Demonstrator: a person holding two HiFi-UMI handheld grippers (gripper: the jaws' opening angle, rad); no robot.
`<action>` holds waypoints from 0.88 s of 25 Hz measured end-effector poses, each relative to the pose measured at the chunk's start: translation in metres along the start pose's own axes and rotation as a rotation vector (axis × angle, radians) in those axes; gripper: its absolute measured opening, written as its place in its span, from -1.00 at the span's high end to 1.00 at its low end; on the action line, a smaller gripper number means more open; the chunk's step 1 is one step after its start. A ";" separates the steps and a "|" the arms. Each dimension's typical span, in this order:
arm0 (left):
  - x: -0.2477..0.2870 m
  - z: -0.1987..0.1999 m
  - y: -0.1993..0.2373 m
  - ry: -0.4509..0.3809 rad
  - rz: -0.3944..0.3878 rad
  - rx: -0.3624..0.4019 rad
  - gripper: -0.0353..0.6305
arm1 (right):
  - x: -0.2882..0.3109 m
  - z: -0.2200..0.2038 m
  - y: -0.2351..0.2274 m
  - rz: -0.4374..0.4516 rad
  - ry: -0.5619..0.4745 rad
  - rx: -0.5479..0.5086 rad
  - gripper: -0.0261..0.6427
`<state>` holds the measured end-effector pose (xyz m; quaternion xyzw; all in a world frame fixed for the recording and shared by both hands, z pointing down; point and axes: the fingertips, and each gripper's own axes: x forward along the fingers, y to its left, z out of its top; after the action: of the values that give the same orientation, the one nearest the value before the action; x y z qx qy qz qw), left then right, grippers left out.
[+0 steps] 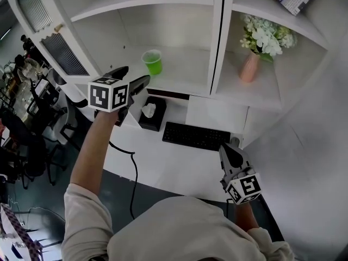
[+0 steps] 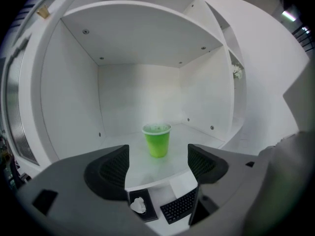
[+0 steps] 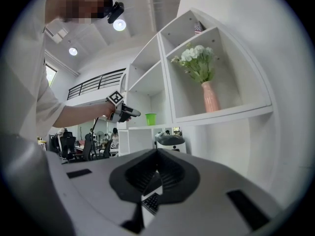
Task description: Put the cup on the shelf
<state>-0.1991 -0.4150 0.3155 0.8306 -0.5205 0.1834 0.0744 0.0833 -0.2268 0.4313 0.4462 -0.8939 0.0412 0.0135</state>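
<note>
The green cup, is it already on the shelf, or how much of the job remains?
Done: the green cup stands upright on the shelf, in the left compartment. In hand: nothing; the left gripper is open and empty, short of the cup, and the right gripper is shut, low by the keyboard. Left: it seems only to draw the left gripper away.

**Bright, even light on white shelving**

Round ceiling lamps (image 3: pixel 119 25) glare overhead and leave the white shelf (image 2: pixel 197 134) nearly shadowless; soft grey gathers only under its upper board. The green cup (image 2: pixel 157 140) stands sharp. Both gripper views bow hard toward dark, vignetted edges, and the right tongs (image 3: pixel 156 173), close to the lens, go soft.
</note>
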 end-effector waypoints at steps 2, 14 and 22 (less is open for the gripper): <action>-0.013 0.001 -0.003 -0.021 0.002 -0.001 -0.21 | 0.001 0.002 0.005 0.009 0.000 -0.007 0.91; -0.095 -0.013 -0.027 -0.140 0.013 0.012 -0.21 | 0.002 0.014 0.038 0.050 -0.009 -0.042 0.91; -0.142 -0.040 -0.056 -0.217 0.017 -0.003 -0.12 | 0.001 0.021 0.050 0.061 -0.015 -0.062 0.91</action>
<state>-0.2138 -0.2590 0.3020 0.8410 -0.5328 0.0924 0.0172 0.0433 -0.1996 0.4075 0.4184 -0.9080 0.0107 0.0192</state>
